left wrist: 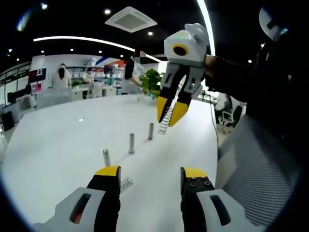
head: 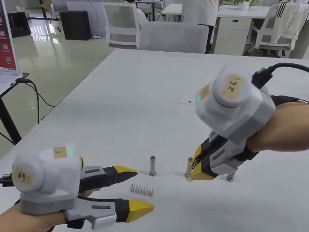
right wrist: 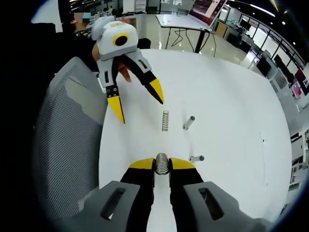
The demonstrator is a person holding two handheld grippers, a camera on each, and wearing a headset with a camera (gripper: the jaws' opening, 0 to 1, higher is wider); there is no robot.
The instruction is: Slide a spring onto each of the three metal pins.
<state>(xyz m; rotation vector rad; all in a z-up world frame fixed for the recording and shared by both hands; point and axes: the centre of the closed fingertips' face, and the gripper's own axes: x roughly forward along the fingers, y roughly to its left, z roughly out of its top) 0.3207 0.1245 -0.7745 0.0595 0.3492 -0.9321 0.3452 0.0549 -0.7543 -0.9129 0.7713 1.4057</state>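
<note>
Three short metal pins stand in a row on the white table [head: 145,96]: a left pin [head: 152,166], a middle pin [head: 189,167] and a right pin [head: 231,176], half hidden behind my right gripper [head: 203,170]. That gripper is shut on a spring [right wrist: 162,162] hanging just beside the middle pin; in the left gripper view the held spring [left wrist: 165,121] dangles from its jaws. A loose spring [head: 141,190] lies flat in front of the left pin. My left gripper [head: 137,189] is open around it, low over the table. I cannot tell whether the right pin carries a spring.
The table's left edge [head: 58,108] runs diagonally, with floor beyond it. A grey chair [head: 174,37] and other desks stand past the far end. A small white tag [head: 187,100] lies mid-table. A mesh chair back [right wrist: 67,135] is near the bench.
</note>
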